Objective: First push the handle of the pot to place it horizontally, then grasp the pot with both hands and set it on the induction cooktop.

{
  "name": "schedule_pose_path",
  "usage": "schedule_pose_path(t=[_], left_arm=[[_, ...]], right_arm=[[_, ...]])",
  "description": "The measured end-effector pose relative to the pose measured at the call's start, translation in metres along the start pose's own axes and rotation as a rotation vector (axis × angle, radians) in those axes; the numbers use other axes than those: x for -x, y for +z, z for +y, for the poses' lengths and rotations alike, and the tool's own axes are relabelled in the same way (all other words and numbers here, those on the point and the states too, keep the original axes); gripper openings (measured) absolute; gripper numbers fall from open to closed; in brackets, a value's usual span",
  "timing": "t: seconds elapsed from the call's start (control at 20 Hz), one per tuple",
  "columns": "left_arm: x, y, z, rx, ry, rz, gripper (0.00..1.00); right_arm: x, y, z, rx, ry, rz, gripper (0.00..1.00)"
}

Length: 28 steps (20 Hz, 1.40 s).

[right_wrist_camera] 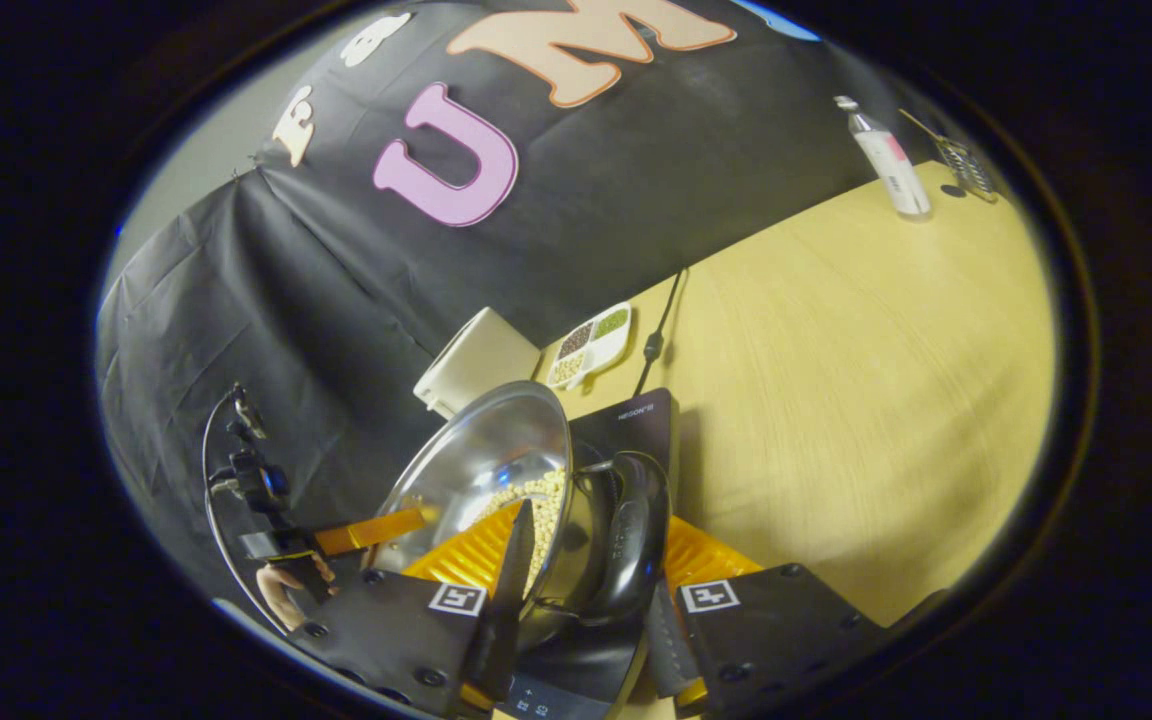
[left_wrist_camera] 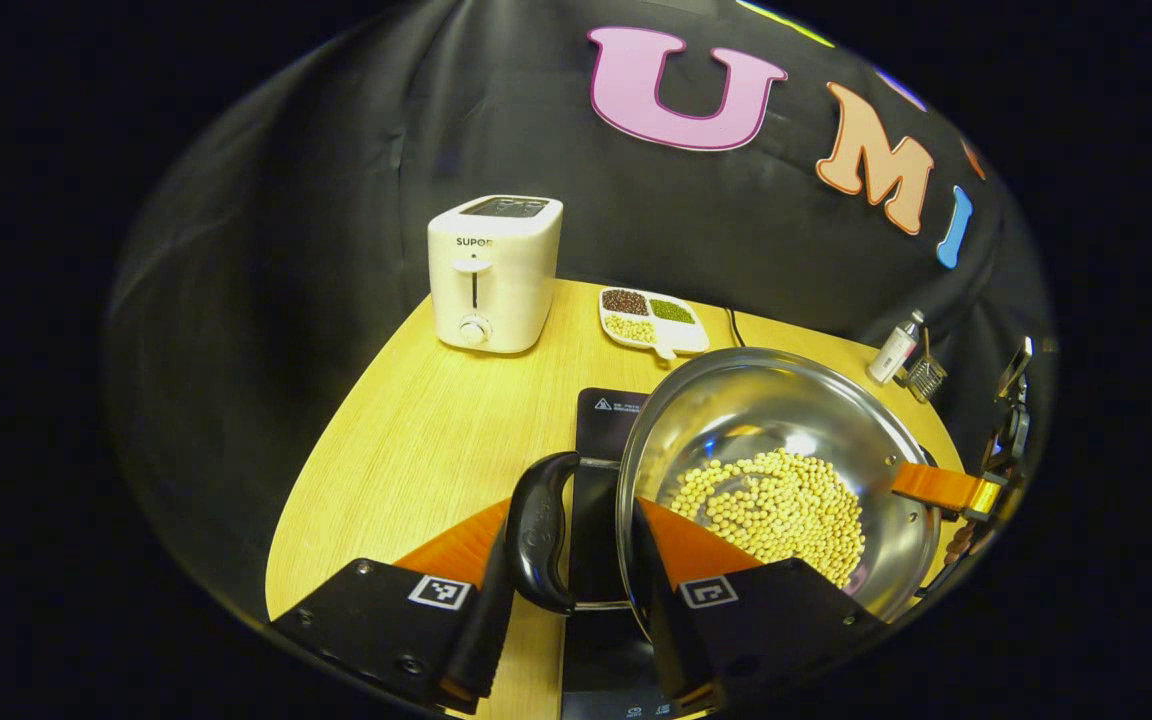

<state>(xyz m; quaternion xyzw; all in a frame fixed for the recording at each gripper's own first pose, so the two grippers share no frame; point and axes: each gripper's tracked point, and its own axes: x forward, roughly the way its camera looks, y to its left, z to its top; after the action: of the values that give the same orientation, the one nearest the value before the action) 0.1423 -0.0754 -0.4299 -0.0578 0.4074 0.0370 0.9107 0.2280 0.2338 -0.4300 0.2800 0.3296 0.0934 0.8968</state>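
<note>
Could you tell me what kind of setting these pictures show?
Most likely a mock kitchen counter inside a recording booth: a wooden table against black cloth carries a toaster, an induction cooktop and a steel pot of beans.

The light wooden tabletop (left_wrist_camera: 416, 440) carries a white toaster (left_wrist_camera: 494, 272) near the back, a divided dish of beans (left_wrist_camera: 652, 321) beside it, a black induction cooktop (left_wrist_camera: 604, 420) nearer, a small white bottle (left_wrist_camera: 894, 349) and a wire utensil (left_wrist_camera: 926, 376).
</note>
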Motion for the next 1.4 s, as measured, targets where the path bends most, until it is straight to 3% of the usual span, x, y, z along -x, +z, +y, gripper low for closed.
schedule_pose_path(t=[0.05,0.15,0.35,0.45,0.5,0.55,0.6,0.7,0.75,1.15,1.2,1.25,1.3,1.4], left_arm=[[0.0,0.001,0.0,0.0,0.0,-0.002,0.63],[-0.002,-0.003,-0.001,0.0,0.009,0.001,0.62],[-0.004,-0.011,0.004,-0.025,0.051,0.019,0.66],[-0.002,-0.025,0.004,-0.005,0.07,0.037,0.77],[-0.003,-0.026,0.004,0.016,0.07,0.03,0.9],[-0.007,-0.019,0.009,0.033,0.069,0.016,0.94],[-0.005,-0.018,0.01,0.041,0.071,0.001,0.98],[-0.002,-0.012,0.013,0.053,0.082,-0.039,0.99],[0.0,-0.006,0.013,0.06,0.088,-0.061,0.98],[0.026,0.018,0.015,0.027,0.165,-0.151,0.98],[0.033,0.025,0.016,0.016,0.187,-0.17,0.98],[0.041,0.03,0.021,0.007,0.23,-0.189,0.98],[0.049,0.035,0.021,-0.001,0.257,-0.205,0.98],[0.068,0.052,0.026,-0.024,0.332,-0.26,0.97]], right_arm=[[0.0,0.0,0.001,-0.002,0.005,0.005,0.55],[-0.002,0.001,0.001,-0.005,0.007,0.004,0.5],[-0.002,0.0,0.0,-0.016,0.005,0.01,0.5],[-0.002,0.0,0.002,-0.025,0.023,0.029,0.51],[0.0,-0.001,0.002,-0.032,0.028,0.038,0.59],[0.002,0.008,-0.004,-0.021,0.02,0.019,0.51],[0.004,0.02,-0.008,-0.003,0.005,-0.014,0.55],[0.013,0.044,-0.014,0.019,-0.015,-0.08,0.85],[0.018,0.053,-0.015,0.02,-0.014,-0.103,0.89],[0.051,0.112,-0.024,0.111,-0.053,-0.254,0.92],[0.056,0.118,-0.024,0.124,-0.058,-0.268,0.92],[0.061,0.127,-0.026,0.135,-0.061,-0.277,0.99],[0.066,0.134,-0.025,0.145,-0.059,-0.282,0.92],[0.084,0.155,-0.024,0.169,-0.055,-0.314,0.92]])
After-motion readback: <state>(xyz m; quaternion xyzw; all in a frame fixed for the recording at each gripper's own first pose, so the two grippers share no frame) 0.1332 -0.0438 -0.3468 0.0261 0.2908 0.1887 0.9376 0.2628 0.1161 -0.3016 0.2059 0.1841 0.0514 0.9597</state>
